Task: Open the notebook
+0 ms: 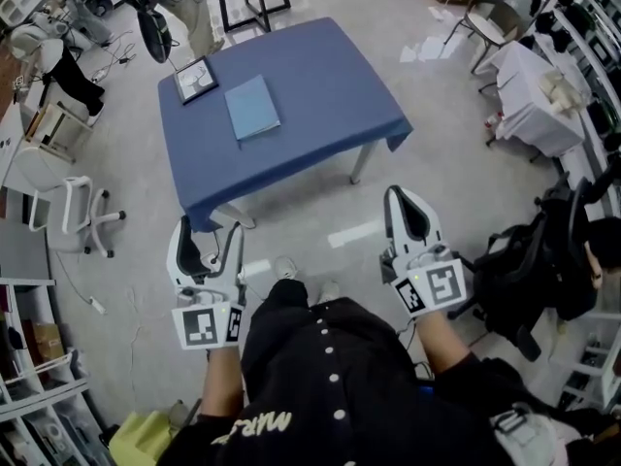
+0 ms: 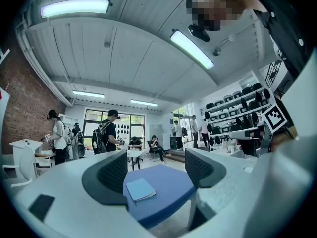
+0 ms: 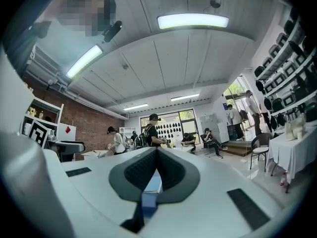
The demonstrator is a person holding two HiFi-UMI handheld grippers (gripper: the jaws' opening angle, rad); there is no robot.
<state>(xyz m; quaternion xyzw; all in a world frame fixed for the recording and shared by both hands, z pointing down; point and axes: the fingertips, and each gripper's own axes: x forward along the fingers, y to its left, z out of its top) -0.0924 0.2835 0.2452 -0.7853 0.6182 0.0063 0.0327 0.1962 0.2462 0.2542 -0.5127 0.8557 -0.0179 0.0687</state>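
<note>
A closed light-blue notebook [image 1: 252,108] lies flat on the table with the blue cloth [image 1: 320,95], some way ahead of me. Both grippers hang near my body, short of the table's front edge and touching nothing. My left gripper [image 1: 209,241] is open with nothing between its fingers. In the left gripper view the notebook [image 2: 140,189] and the table [image 2: 171,182] show through the gap of the left gripper [image 2: 156,168]. My right gripper [image 1: 407,207] is shut and empty. In the right gripper view the tips of the right gripper [image 3: 157,153] meet, and only a sliver of the notebook [image 3: 154,185] shows below them.
A small dark-framed square item [image 1: 197,81] lies on the table left of the notebook. A white chair [image 1: 68,212] stands at the left, a black office chair [image 1: 529,260] at the right, a white-clothed table [image 1: 539,100] at the far right. Several people [image 2: 106,135] stand beyond.
</note>
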